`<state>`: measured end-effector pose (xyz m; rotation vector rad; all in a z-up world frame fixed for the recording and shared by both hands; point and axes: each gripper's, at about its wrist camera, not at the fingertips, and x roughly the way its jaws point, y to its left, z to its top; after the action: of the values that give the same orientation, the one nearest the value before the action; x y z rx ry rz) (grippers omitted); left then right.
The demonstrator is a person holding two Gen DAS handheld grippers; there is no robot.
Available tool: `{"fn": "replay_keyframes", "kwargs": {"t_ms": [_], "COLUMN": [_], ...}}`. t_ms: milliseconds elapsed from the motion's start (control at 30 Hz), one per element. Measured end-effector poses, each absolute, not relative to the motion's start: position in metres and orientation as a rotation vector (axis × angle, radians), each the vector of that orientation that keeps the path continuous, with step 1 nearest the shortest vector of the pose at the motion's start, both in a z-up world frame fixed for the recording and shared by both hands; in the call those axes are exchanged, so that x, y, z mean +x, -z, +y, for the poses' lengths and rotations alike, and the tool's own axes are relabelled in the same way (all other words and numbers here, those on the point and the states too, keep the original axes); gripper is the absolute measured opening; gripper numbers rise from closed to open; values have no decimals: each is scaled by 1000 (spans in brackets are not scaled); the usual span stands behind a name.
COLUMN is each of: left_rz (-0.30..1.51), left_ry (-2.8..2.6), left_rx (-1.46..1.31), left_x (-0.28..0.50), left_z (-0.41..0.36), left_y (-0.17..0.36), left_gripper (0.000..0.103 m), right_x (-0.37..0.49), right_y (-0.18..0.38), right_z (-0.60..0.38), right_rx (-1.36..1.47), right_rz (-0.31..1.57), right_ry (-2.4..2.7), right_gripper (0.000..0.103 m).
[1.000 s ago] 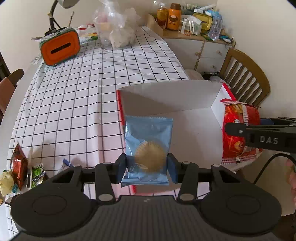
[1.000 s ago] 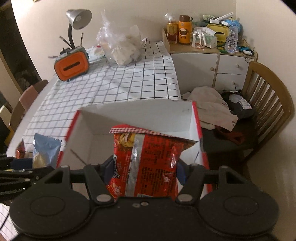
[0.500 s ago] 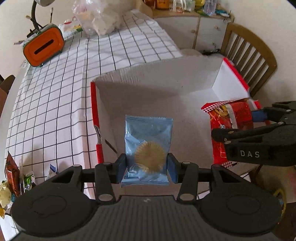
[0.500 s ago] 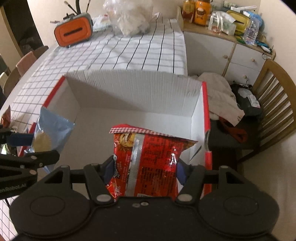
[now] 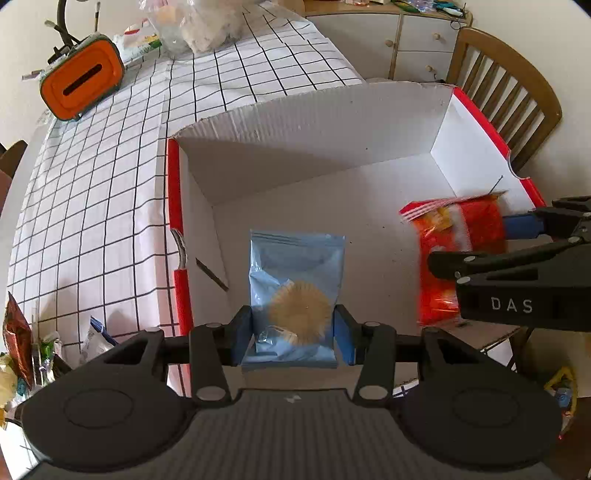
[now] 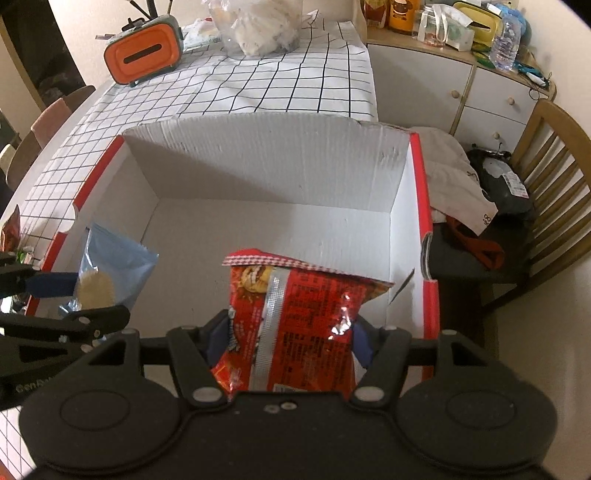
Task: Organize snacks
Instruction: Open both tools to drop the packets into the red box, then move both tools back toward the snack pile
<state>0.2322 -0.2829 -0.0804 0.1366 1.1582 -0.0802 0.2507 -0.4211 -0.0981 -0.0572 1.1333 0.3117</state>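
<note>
An open white cardboard box [image 5: 314, 122] with red outer sides sits at the near end of the checked tablecloth. My left gripper [image 5: 293, 334] is shut on a light blue cookie packet [image 5: 295, 266], held upright over the left part of the box floor. My right gripper [image 6: 288, 343] is shut on a red foil snack packet [image 6: 306, 295], which hangs inside the box [image 6: 266, 155] near its right wall. The right wrist view shows the blue packet [image 6: 110, 258] and the left gripper [image 6: 88, 299] at the box's left side. Nothing else lies on the box floor.
An orange tissue holder [image 5: 81, 85] and a clear plastic bag [image 5: 210, 22] stand at the table's far end. Loose snack wrappers [image 5: 18, 332] lie at the near left edge. A wooden chair [image 6: 546, 155] with clothes [image 6: 454, 177] stands right of the box, a cabinet [image 6: 480, 92] behind.
Both grippers have come down and forward with their packets, from above the box rim to inside it. The box now fills more of both views.
</note>
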Motion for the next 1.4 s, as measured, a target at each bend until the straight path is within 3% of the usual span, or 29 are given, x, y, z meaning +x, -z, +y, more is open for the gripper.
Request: {"fn": "replay_keyframes", "kwargs": {"t_ms": [167, 300, 600, 733, 1133, 1267, 1400], "left_rz": [1152, 1128, 1056, 1024, 892, 864, 832], "left_ry": [78, 80, 75, 71, 72, 75, 62], "left_rx": [125, 107, 77, 40, 19, -6, -22], "left_x": [230, 226, 212, 204, 170, 158, 144], "left_z": [-282, -279, -267, -256, -212, -188, -161], "left_y": [78, 71, 49, 37, 1, -7, -12], "left_gripper": [46, 59, 65, 73, 77, 77, 78], "right_x": [248, 242, 226, 218, 191, 179, 168], "right_y": [96, 89, 60, 47, 13, 1, -7], "right_z": [-424, -428, -432, -428, -397, -380, -359], "right_rx": [-42, -33, -11, -5, 13, 21, 36], "right_rz": [1122, 1098, 1031, 997, 921, 877, 848], "right_ry": [-317, -321, -359, -373, -394, -414, -430], "right_gripper": [66, 74, 81, 83, 88, 97, 98]}}
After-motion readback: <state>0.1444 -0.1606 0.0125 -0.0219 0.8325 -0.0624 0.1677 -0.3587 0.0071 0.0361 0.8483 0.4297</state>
